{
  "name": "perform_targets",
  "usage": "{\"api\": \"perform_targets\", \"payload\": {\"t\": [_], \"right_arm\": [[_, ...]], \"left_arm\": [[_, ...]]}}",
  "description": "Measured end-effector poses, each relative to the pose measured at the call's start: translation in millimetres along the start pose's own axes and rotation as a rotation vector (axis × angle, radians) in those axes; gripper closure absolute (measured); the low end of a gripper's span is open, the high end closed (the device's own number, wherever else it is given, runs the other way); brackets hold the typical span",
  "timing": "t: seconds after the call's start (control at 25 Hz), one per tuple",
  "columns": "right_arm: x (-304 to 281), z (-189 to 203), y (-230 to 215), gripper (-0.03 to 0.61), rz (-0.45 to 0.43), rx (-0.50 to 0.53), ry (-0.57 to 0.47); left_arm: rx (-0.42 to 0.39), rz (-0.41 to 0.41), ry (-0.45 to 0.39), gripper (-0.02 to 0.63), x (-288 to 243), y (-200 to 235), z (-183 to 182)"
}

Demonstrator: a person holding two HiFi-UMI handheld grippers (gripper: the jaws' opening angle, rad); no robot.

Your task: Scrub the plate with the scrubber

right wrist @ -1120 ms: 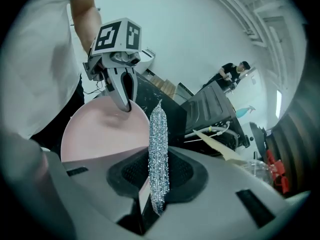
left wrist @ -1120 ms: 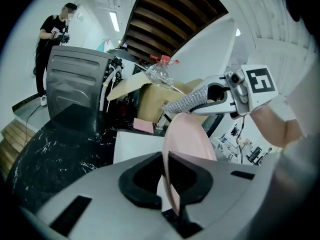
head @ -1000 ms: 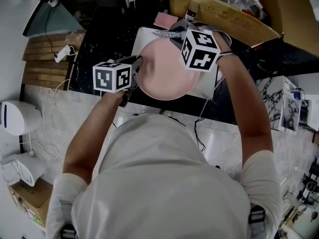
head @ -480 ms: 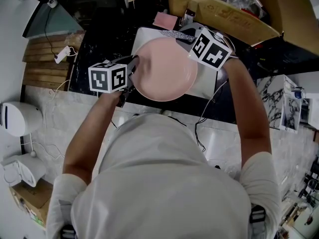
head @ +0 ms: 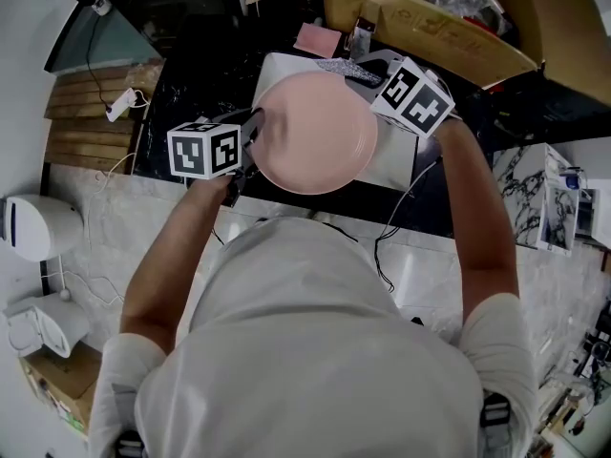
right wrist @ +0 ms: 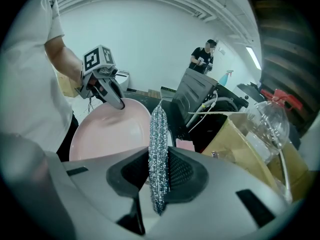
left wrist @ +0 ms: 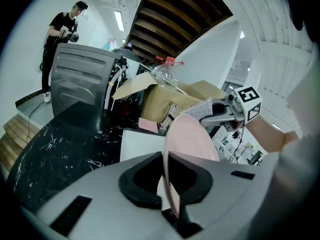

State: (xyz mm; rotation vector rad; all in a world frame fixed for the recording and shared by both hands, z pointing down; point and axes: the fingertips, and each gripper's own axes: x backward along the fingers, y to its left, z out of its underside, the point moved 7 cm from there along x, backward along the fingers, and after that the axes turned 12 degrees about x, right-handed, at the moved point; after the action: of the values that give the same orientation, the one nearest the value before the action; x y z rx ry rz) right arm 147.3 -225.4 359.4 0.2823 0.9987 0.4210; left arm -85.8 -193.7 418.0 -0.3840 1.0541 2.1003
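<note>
A round pink plate (head: pixel 315 132) hangs tilted over a white board (head: pixel 399 165) on the black counter. My left gripper (head: pixel 258 134) is shut on the plate's left rim; in the left gripper view the plate (left wrist: pixel 189 134) stands edge-on between the jaws of that gripper (left wrist: pixel 167 184). My right gripper (head: pixel 361 69) sits at the plate's far right rim, shut on a flat silver mesh scrubber (head: pixel 339 66). In the right gripper view the scrubber (right wrist: pixel 159 144) stands upright in that gripper (right wrist: pixel 160 171), beside the plate (right wrist: pixel 107 131).
An open cardboard box (head: pixel 420 17) with a clear bottle (left wrist: pixel 167 74) stands behind the board. A pink sponge (head: pixel 315 38) lies by it. A dark grey appliance (left wrist: pixel 80 79) sits at the counter's (head: pixel 181 93) far end. A person in black (left wrist: pixel 62 29) stands beyond.
My right gripper has slid with the scrubber from over the plate's face to its far right rim and rolled. The left gripper and the plate have shifted slightly left.
</note>
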Motion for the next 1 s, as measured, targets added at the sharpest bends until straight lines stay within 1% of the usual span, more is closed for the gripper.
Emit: {"api": "perform_targets", "payload": {"t": [0.2, 0.44, 0.6, 0.76, 0.88, 1.0], "right_arm": [[1.2, 11.4, 0.4, 0.502, 0.012, -0.031, 0.011], [2.8, 23.6, 1.3, 0.502, 0.049, -0.117, -0.005], [1.8, 30.8, 0.4, 0.502, 0.091, -0.215, -0.027], [4.4, 37.4, 0.3, 0.502, 0.128, -0.352, -0.068], [5.4, 41.3, 2.8, 0.502, 0.141, -0.447, -0.106], [6.5, 44.0, 7.5, 0.502, 0.151, -0.518, -0.138]], "left_arm": [[0.031, -0.003, -0.013, 0.597, 2.3, 6.4, -2.0], [0.066, -0.001, -0.041, 0.597, 3.6, 12.1, -4.6], [0.075, -0.009, -0.058, 0.597, 3.8, 15.1, -8.5], [0.097, -0.011, -0.08, 0.598, 5.4, 18.7, -10.5], [0.107, -0.013, -0.096, 0.597, 7.3, 20.6, -12.7], [0.111, -0.018, -0.105, 0.597, 8.7, 21.2, -14.2]]}}
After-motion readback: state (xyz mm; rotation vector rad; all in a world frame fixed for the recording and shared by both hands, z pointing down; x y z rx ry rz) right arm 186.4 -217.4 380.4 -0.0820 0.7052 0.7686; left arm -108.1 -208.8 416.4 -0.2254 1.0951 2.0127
